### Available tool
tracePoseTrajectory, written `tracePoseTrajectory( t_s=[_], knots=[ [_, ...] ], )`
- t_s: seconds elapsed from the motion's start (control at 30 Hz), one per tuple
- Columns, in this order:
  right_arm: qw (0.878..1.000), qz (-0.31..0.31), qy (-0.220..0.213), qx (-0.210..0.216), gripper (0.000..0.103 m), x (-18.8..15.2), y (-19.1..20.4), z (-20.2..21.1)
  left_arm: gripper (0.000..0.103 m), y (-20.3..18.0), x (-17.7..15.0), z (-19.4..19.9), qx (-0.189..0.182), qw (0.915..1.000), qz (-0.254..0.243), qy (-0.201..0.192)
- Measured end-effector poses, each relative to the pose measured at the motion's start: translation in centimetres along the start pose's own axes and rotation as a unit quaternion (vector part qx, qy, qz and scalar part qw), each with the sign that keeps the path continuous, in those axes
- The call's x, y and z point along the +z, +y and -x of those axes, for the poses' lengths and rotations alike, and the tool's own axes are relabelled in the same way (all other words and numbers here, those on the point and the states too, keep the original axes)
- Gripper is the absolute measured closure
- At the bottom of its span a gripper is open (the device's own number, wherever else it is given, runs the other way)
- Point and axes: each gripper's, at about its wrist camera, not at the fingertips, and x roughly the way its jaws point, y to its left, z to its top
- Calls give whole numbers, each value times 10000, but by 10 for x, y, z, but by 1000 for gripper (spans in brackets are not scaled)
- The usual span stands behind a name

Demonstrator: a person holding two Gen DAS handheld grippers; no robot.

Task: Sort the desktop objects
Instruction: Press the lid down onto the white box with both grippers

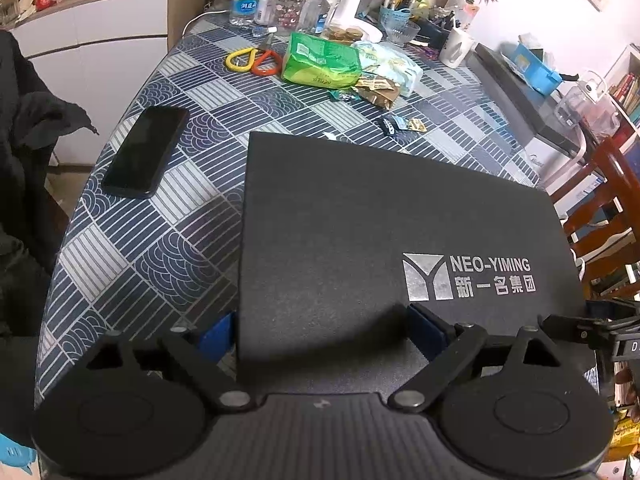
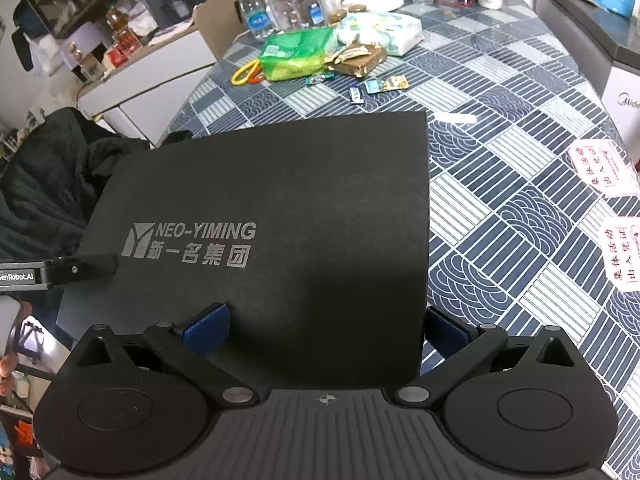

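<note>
Black folder (image 1: pixel 380 216) lies under both claws; left claw (image 1: pixel 326 332) and right claw (image 2: pixel 326 328) gape wide, gripping nothing.

Both wrist views close above black box (image 1: pixel 392 216), facing table's far clutter (image 2: pixel 320 52)

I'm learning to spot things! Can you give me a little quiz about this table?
1. True or false: the phone lies on top of the black box.
2. What colour is the snack bag next to the scissors? A red, B green, C purple.
3. Fill in: the left gripper and the right gripper each straddle a side edge of the black ____.

Key: 1 false, it lies on the tablecloth beside it; 2 B; 3 box.
</note>
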Motion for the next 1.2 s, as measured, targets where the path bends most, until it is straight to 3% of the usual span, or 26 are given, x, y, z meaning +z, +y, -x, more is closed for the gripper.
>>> tracePoseTrajectory(
  t_s=[0.8, 1.2],
  knots=[
    [9998, -29, 193, -80, 0, -5, -5, -23, 0, 1, -4, -22, 167, 9997, -17, 196],
    [9998, -111, 18, -141, 0, -10, -5, -23, 0, 4, -11, -23, 148, 9998, 119, 23]
  ],
)
